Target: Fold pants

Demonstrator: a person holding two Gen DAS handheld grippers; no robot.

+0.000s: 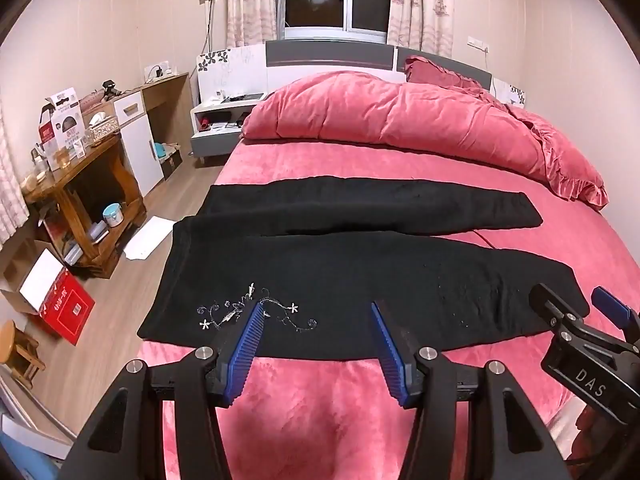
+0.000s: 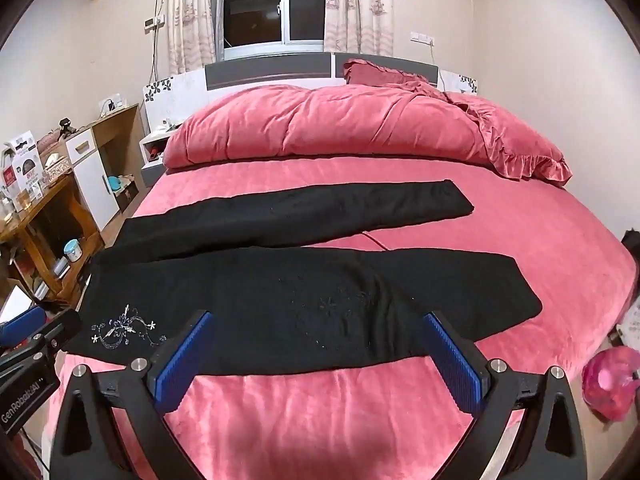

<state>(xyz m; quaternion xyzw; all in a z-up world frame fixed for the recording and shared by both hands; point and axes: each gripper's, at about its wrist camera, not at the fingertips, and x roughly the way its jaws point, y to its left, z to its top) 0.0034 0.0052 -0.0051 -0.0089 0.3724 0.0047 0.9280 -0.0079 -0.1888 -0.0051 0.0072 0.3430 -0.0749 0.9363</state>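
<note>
Blue ribbed pads of the left gripper (image 1: 318, 307) stand apart with nothing between them, hanging over the near hem of the black pants (image 1: 340, 276); the left tip sits above the white floral embroidery (image 1: 256, 312) by the waistband. From its own camera the right gripper (image 2: 316, 318) has its jaws spread as wide as they go, also empty, its tips over the near leg's middle, where a faint second embroidery (image 2: 340, 300) is barely readable against the dark cloth. Neither gripper visibly touches the fabric.

Both 2 legs lie flat across the pink bed (image 1: 400, 168), waist at the left edge, cuffs to the right, a strip of pink showing between them. A pink duvet (image 1: 392, 120) is bunched at the far end under the headboard.

In the left view the right gripper appears at the right edge, only part of it in frame. The waistband hangs at the bed's left edge, so its full outline is hard to make out. A pink object (image 2: 610, 384) at the right is blurred and cannot be identified.
</note>
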